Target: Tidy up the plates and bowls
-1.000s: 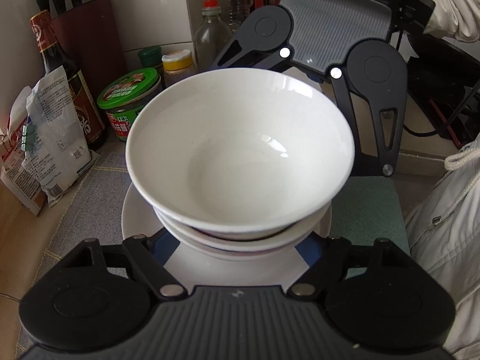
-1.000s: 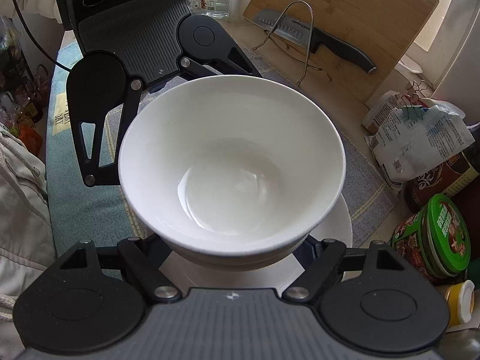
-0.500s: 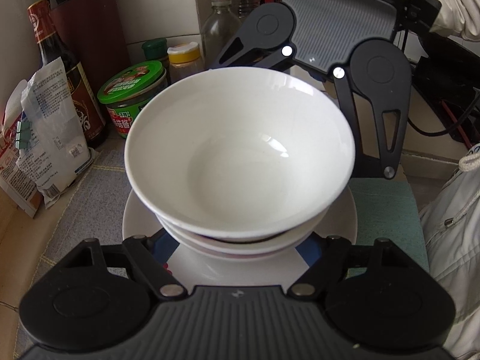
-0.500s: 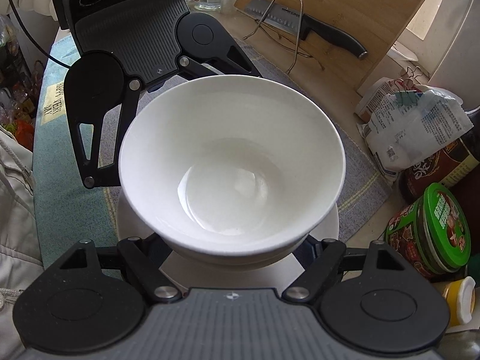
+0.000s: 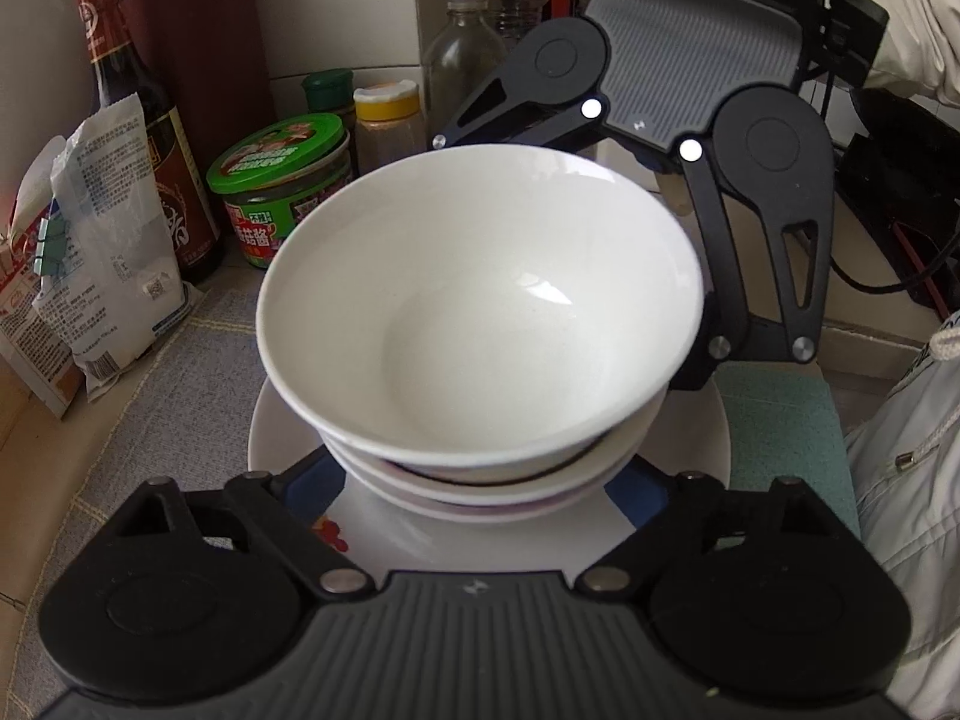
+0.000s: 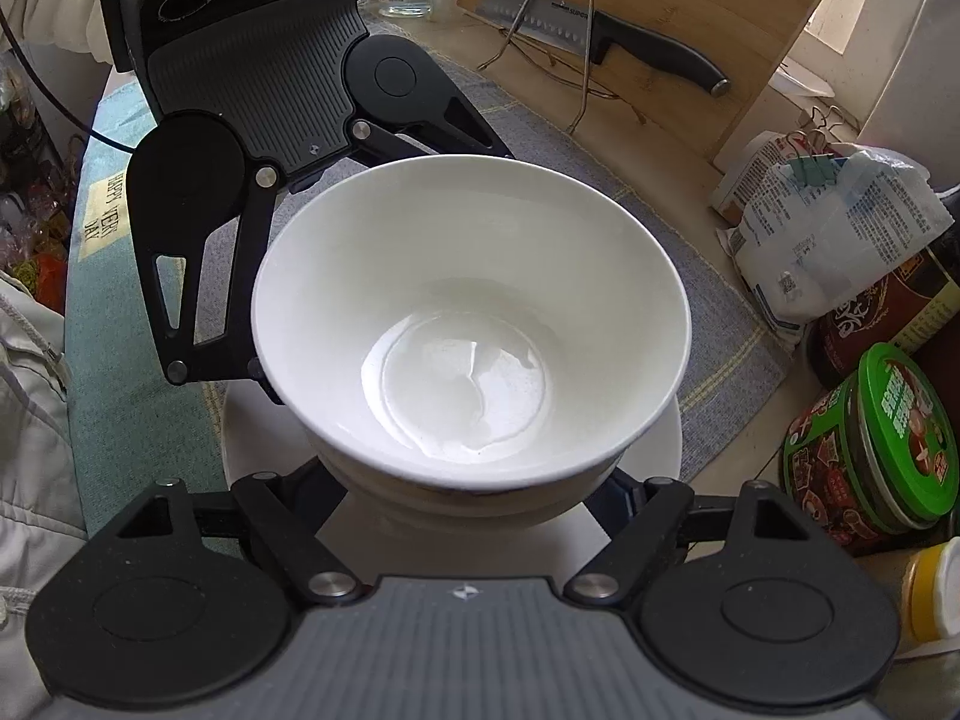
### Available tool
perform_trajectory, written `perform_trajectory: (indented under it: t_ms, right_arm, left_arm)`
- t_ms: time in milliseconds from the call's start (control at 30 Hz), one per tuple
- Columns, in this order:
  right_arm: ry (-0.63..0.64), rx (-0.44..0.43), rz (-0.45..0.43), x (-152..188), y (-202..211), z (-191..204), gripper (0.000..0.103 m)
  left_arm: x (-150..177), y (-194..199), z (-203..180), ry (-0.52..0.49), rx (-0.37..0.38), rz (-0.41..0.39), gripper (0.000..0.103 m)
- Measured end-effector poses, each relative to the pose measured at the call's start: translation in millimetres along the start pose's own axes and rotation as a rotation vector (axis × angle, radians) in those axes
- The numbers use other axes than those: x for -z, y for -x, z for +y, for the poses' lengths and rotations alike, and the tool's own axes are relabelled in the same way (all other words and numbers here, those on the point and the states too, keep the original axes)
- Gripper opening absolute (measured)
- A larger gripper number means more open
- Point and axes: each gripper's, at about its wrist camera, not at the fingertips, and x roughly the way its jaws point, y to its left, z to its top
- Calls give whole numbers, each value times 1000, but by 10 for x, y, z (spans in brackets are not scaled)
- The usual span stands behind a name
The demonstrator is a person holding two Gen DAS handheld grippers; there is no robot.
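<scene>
White bowls (image 5: 480, 324) sit stacked on the plate (image 5: 288, 438); both grippers straddle it, jaws spread wide, apparently cradling the plate's rim. Uneven lift could topple the stack.

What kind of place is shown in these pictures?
Most likely a home kitchen counter: a knife leans on a wooden cutting board, sauce bottles and a green-lidded jar stand by the wall, beside stacked white bowls.
</scene>
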Motion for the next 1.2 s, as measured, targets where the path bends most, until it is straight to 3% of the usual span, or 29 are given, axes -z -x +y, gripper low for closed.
perform_trajectory:
  t_ms: [33, 100, 333, 433, 600, 700, 767, 833, 933, 1033, 1100, 1133, 1200]
  right_arm:
    - [-6, 1, -13, 8, 16, -2, 97]
    - [-2, 18, -37, 20, 59, 15, 103]
    - [-3, 66, -30, 63, 125, 100, 103]
    - [-15, 110, -29, 59, 184, 161, 103]
    - [-56, 252, -18, -13, 365, 421, 103]
    - [-104, 337, -21, -102, 478, 637, 103]
    - [-171, 405, -12, -178, 531, 785, 103]
    - [-262, 476, -9, -240, 584, 924, 103]
    - [-469, 568, -26, -296, 660, 1109, 103]
    - [-686, 619, -32, -303, 672, 1265, 103]
    - [-851, 603, -4, -319, 596, 1247, 103]
    - [-878, 599, -6, -327, 575, 1257, 103]
    - [-915, 703, 4, -366, 531, 1358, 103]
  left_arm:
    - [4, 20, -12, -4, -10, -6, 97]
    - [18, 45, -19, 14, -22, -6, 97]
    - [182, 238, -126, 84, -103, -33, 97]
    - [245, 483, -200, 128, -156, -95, 98]
    - [293, 917, -403, 181, -389, -248, 102]
    - [309, 1097, -569, 184, -616, -333, 102]
    - [348, 1207, -654, 188, -684, -366, 102]
    - [404, 1355, -699, 234, -623, -411, 102]
    - [486, 1477, -730, 339, -490, -398, 102]
    - [549, 1507, -817, 453, -509, -311, 102]
    - [607, 1543, -858, 513, -521, -281, 102]
    - [622, 1576, -866, 534, -525, -276, 102]
    - [676, 1674, -889, 587, -528, -269, 102]
